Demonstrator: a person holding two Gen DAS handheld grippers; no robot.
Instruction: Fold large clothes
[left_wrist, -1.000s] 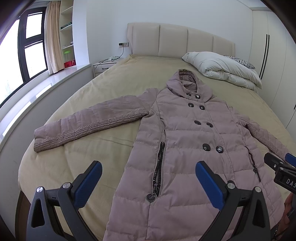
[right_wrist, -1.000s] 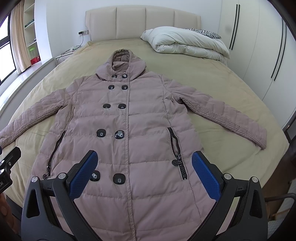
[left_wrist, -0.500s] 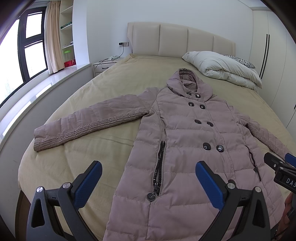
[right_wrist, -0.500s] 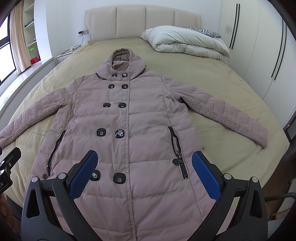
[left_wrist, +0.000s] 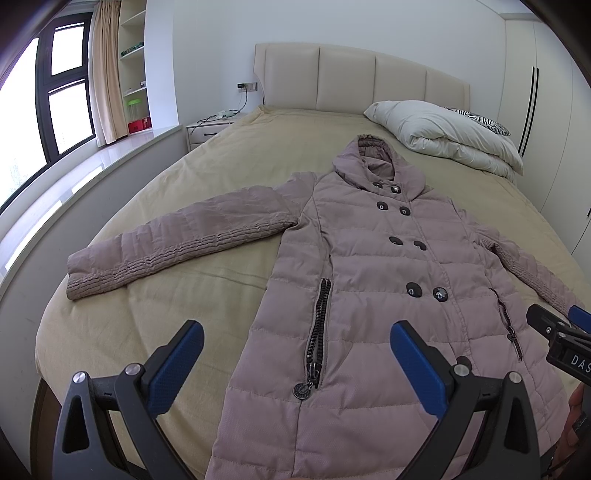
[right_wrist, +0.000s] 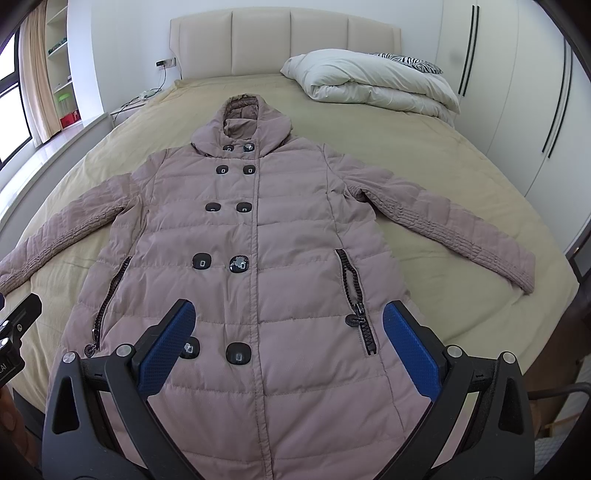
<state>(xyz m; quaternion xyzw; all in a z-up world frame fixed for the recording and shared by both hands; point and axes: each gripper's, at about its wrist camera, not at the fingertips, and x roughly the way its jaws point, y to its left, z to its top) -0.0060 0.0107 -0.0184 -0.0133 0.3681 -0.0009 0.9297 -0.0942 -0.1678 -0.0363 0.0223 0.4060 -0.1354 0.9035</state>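
Left wrist view: a mauve quilted coat (left_wrist: 369, 258) lies flat, front up, on the beige bed (left_wrist: 221, 166), hood (left_wrist: 376, 158) toward the padded headboard (left_wrist: 362, 77), both sleeves spread outward. The puffy fabric is stitched in horizontal bands, with shirred ribbing along the sleeves, two columns of dark glossy buttons (right_wrist: 202, 263) and black zippered pockets (left_wrist: 318, 332). The left hand-held gripper (left_wrist: 295, 365) hangs above the hem, jaws spread wide, blue textured pads (left_wrist: 173, 365) gripping nothing. The right hand-held gripper (right_wrist: 284, 347) is likewise wide apart over the lower front. A folded white duvet (right_wrist: 373, 85) sits near the headboard.
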